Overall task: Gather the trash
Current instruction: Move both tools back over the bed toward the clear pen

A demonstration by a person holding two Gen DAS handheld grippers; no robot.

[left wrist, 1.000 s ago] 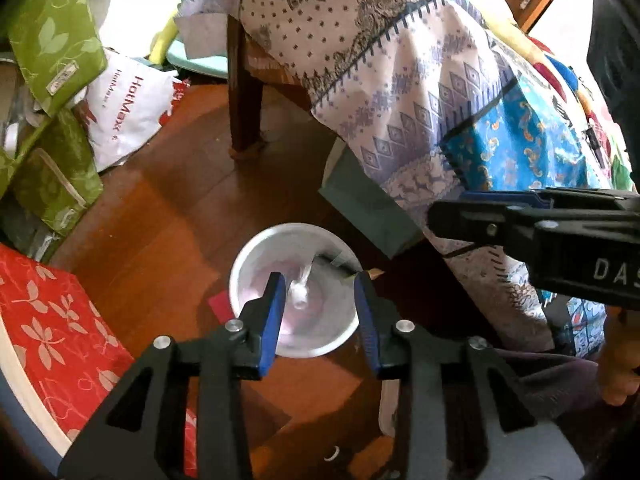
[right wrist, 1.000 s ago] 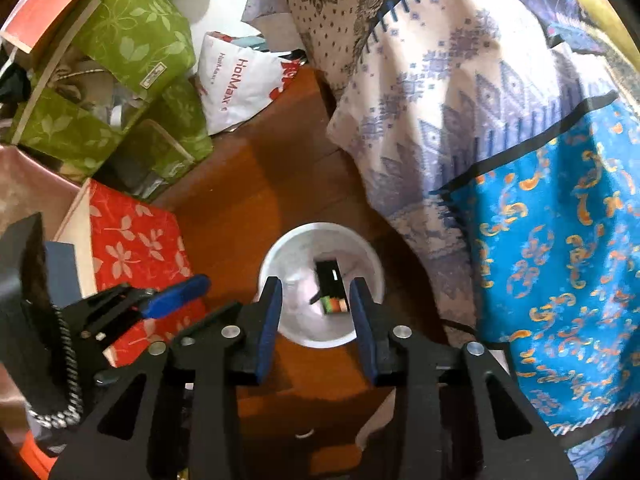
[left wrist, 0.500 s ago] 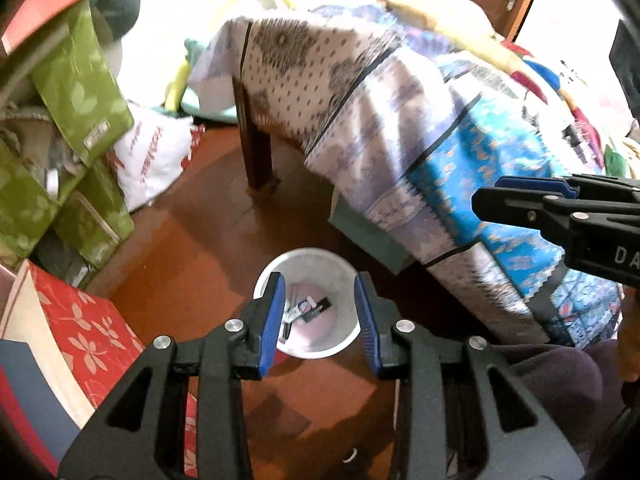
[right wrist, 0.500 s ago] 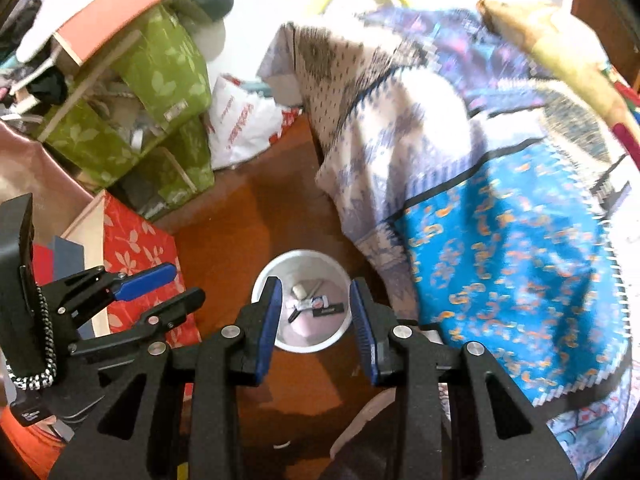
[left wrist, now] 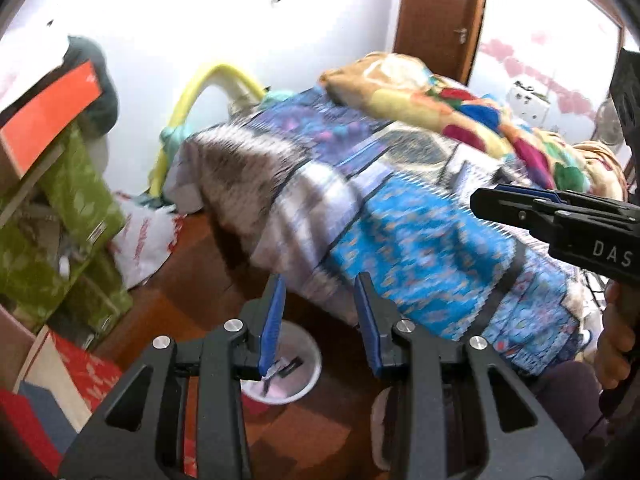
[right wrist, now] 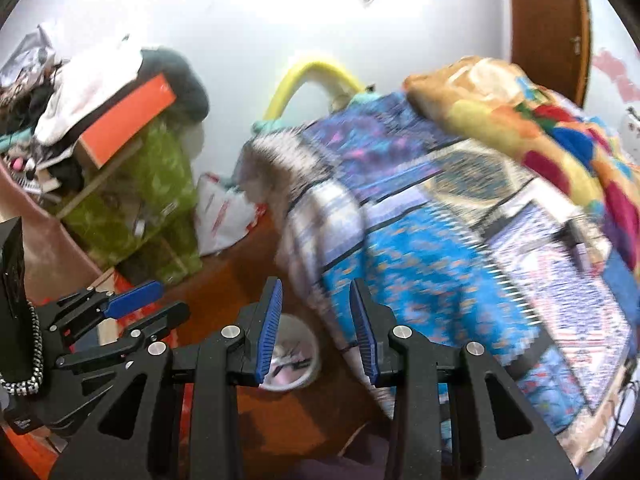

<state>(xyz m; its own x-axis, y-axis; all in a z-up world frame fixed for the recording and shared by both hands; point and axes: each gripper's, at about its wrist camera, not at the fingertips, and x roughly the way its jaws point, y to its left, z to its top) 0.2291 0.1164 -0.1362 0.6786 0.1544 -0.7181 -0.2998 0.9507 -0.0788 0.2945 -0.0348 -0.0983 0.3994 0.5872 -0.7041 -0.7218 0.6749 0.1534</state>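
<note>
A white bin (left wrist: 306,368) with several scraps of trash inside stands on the wooden floor beside the bed; it also shows in the right wrist view (right wrist: 300,354). My left gripper (left wrist: 318,320) is open and empty, high above the bin. My right gripper (right wrist: 316,320) is open and empty, also well above the bin. The right gripper shows at the right edge of the left wrist view (left wrist: 560,220). The left gripper shows at the lower left of the right wrist view (right wrist: 120,320).
A bed with patterned blue and white covers (left wrist: 400,220) and a colourful blanket (left wrist: 460,108) fills the right. Green bags (left wrist: 60,220), an orange box (left wrist: 48,116) and a white plastic bag (left wrist: 144,240) pile at the left. A brown door (left wrist: 436,16) stands behind.
Both grippers have risen and tilted up away from the bin. The bin now looks smaller and lower in both views, and the wall and door have come into view.
</note>
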